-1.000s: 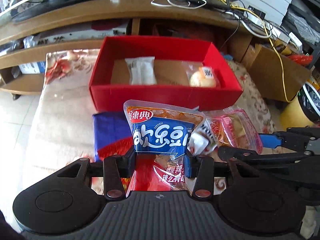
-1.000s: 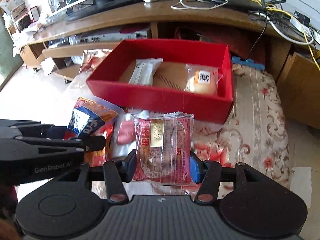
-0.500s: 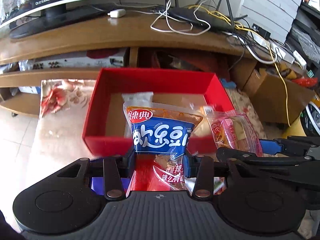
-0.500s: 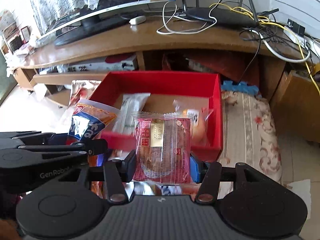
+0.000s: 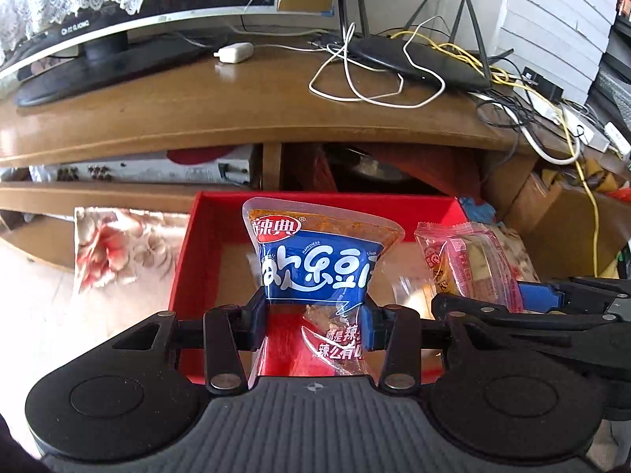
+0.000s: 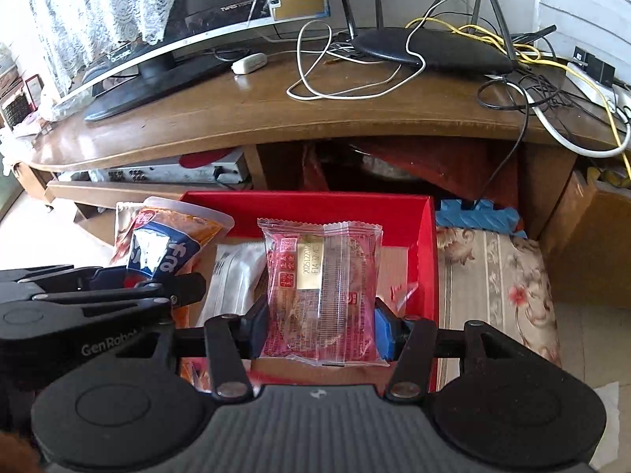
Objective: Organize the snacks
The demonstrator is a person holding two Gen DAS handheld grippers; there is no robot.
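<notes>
My left gripper (image 5: 315, 317) is shut on a blue and orange snack pouch (image 5: 319, 264), held upright over the red box (image 5: 189, 260). The right gripper (image 6: 319, 325) is shut on a clear red-printed pastry packet (image 6: 321, 287), also above the red box (image 6: 428, 244). Each gripper shows in the other's view: the right one (image 5: 524, 303) with its packet (image 5: 465, 264) at the right, the left one (image 6: 118, 291) with its pouch (image 6: 173, 236) at the left. A white wrapped snack (image 6: 232, 276) lies inside the box.
A wooden TV stand (image 5: 236, 118) rises right behind the box, carrying a monitor (image 5: 118, 12), a router (image 5: 418, 59) and tangled cables. The box rests on a floral cloth (image 6: 497, 276). A cardboard box (image 6: 591, 236) stands at the right.
Both grippers have carried their packets forward from in front of the box to over its inside. The TV stand now looms much closer. Both grips are unchanged.
</notes>
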